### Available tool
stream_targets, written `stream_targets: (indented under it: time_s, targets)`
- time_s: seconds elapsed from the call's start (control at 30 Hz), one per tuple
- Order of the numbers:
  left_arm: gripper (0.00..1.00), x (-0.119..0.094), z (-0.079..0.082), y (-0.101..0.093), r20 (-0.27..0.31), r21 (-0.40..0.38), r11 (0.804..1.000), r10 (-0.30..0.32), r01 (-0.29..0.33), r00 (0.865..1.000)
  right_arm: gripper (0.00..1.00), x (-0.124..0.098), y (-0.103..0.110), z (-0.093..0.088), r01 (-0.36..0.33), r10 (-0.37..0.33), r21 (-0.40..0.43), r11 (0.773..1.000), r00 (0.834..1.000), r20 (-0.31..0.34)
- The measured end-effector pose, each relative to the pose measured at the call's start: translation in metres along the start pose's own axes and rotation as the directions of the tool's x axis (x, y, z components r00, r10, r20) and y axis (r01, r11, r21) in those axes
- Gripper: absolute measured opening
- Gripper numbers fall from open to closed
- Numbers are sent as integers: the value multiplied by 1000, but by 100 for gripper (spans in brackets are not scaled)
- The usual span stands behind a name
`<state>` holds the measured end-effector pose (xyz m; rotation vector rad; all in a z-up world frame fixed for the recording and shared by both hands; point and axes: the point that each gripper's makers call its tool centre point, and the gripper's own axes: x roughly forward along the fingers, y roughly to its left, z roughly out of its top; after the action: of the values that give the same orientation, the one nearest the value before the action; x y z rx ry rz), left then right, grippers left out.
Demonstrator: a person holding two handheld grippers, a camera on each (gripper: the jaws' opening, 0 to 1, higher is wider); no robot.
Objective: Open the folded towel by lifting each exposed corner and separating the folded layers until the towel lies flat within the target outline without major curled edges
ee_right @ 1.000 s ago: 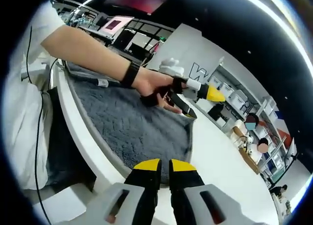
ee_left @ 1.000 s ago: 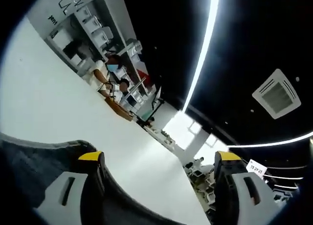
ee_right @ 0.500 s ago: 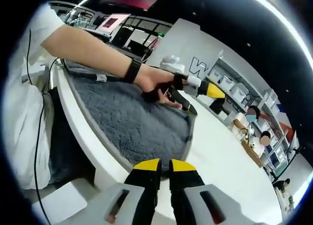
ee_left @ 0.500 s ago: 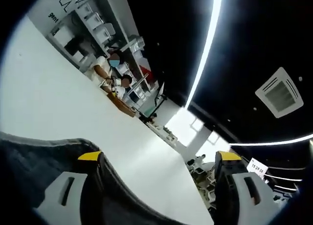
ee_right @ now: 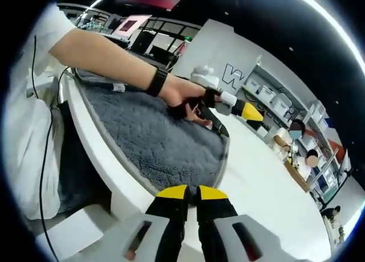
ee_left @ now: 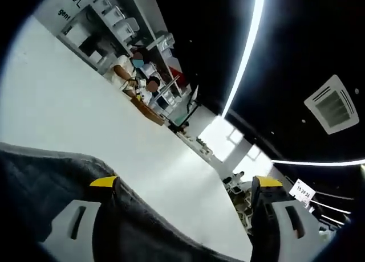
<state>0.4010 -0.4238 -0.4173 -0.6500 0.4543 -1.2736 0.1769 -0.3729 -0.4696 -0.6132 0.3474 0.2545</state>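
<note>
**A:** What does the left gripper view show?

**B:** The left gripper (ee_left: 185, 185) rises from the bottom with its two yellow-tipped jaws spread wide apart, released. The dark grey towel (ee_left: 51, 176) lies across the lower left of the view. It runs behind and around the left jaw, and its edge sweeps down toward the bottom between the jaws. Whether the jaw touches the cloth cannot be told. Beyond the towel is the bare white table (ee_left: 85, 114). Far off, people (ee_left: 137, 74) sit by shelving with storage boxes (ee_left: 108, 11). A long ceiling light strip (ee_left: 248, 51) and a ceiling vent (ee_left: 332, 104) cross the dark ceiling.

**A:** And the right gripper view?

**B:** The right gripper (ee_right: 191, 196) comes up from the bottom with its yellow tips pressed together, clenched. Nothing can be seen between them. They sit just at the near edge of the towel (ee_right: 148, 136), which lies spread on the table (ee_right: 268, 188), reaching its near rim. At the towel's far corner, the person's hand (ee_right: 182, 97), with a black band on the wrist, holds the other gripper. That gripper's yellow tips point toward the open table. The person's white sleeve (ee_right: 48, 23) shows at upper left. A black cable (ee_right: 40, 176) hangs down at the left, beside the table's edge.
</note>
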Motion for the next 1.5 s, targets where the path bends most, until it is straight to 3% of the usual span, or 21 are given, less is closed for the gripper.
stream_targets:
  time_s: [0.27, 0.37, 0.47, 0.63, 0.87, 1.3, 1.5]
  targets:
    - [93, -5, -4, -9, -4, 16, 1000, -17, 17, 1000, 0, 2, 0, 1, -4, 4, 8, 1000, 1000, 6]
    - [93, -10, -3, -16, -19, 34, 999, -26, 27, 999, 2, -1, -6, 5, 15, -16, 27, 1000, 999, 32]
    - [93, -18, 1, -26, 4, 42, 998, -46, 46, 999, 2, -3, -7, 16, 19, -22, 40, 999, 997, 79]
    - [92, -26, 7, -35, 10, 51, 996, -75, 74, 997, 2, -1, -6, 23, 22, -24, 18, 1000, 995, 92]
    - [91, -43, 16, -50, 25, 79, 991, -108, 105, 994, 2, 5, 3, 34, -8, 9, -9, 1000, 993, 114]
    - [91, -70, 26, -60, 34, 141, 983, -122, 116, 992, 3, 11, 10, 49, -45, 46, -8, 999, 987, 156]
    - [89, -81, 24, -70, 32, 163, 979, -133, 126, 991, 3, 13, 11, 55, -53, 53, -3, 999, 983, 177]
